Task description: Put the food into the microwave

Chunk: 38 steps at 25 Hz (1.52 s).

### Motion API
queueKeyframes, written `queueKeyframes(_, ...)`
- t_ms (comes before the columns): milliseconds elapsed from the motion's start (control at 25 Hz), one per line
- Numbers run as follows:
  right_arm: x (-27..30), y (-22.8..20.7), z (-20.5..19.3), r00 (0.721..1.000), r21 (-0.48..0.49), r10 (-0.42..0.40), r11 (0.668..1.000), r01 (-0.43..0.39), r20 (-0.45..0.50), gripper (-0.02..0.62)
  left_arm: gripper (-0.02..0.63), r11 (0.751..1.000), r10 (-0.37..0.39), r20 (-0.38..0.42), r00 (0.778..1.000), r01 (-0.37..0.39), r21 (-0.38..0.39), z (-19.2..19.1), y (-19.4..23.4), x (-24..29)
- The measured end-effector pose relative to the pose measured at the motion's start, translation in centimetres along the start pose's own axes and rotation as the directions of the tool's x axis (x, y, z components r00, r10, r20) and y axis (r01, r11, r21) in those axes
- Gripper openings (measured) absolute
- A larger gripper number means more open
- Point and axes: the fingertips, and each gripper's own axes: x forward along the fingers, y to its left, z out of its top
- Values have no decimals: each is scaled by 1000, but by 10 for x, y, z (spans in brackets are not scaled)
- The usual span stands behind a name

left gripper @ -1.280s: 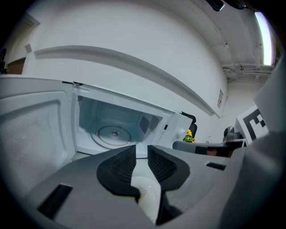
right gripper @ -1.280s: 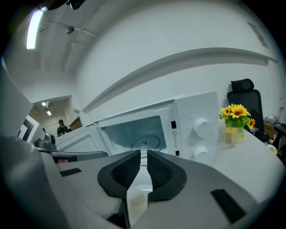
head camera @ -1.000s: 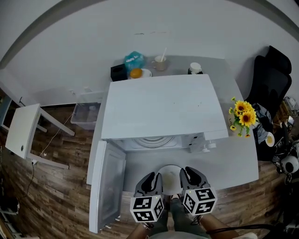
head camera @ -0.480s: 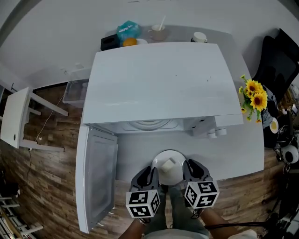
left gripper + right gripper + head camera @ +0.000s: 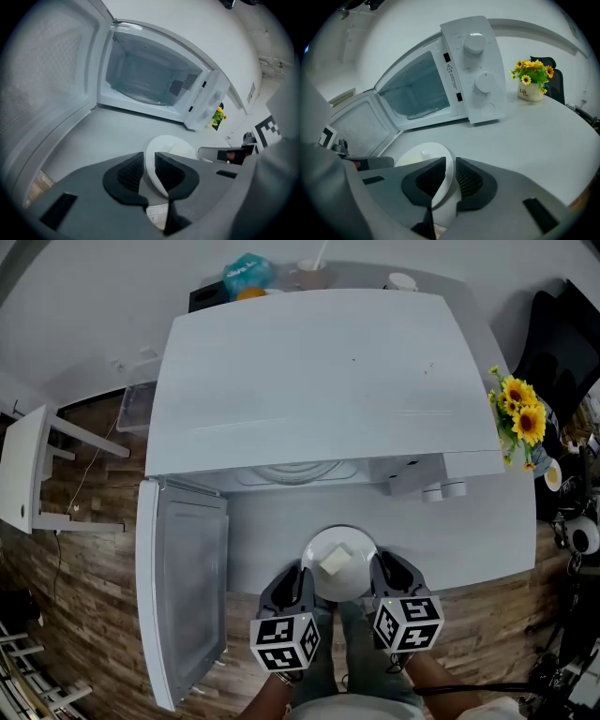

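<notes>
A white plate with a pale block of food on it hangs over the table's front edge, before the white microwave. My left gripper is shut on the plate's left rim. On the opposite rim my right gripper is shut too. The microwave door stands swung open to the left, and the cavity with its glass turntable shows in both gripper views. The control panel with two knobs is at the microwave's right.
A vase of sunflowers stands on the grey table at the right. Cups, an orange and a teal packet sit behind the microwave. A white stool and a clear bin are on the wooden floor at the left.
Both grippers have carried the plate forward, nearer the open microwave. The head view has moved closer, so the microwave fills more of it.
</notes>
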Motion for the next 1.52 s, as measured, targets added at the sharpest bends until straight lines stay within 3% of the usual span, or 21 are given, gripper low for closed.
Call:
queueKeyframes(1000, 6, 0, -10, 998, 5, -67, 998, 67, -19, 54, 74, 997, 8, -3, 1000, -8, -75, -9, -2, 12)
queueKeyframes(1520, -4, 10, 22, 998, 2, -45, 999, 45, 33, 52, 74, 997, 16, 59, 998, -11, -75, 18, -6, -4)
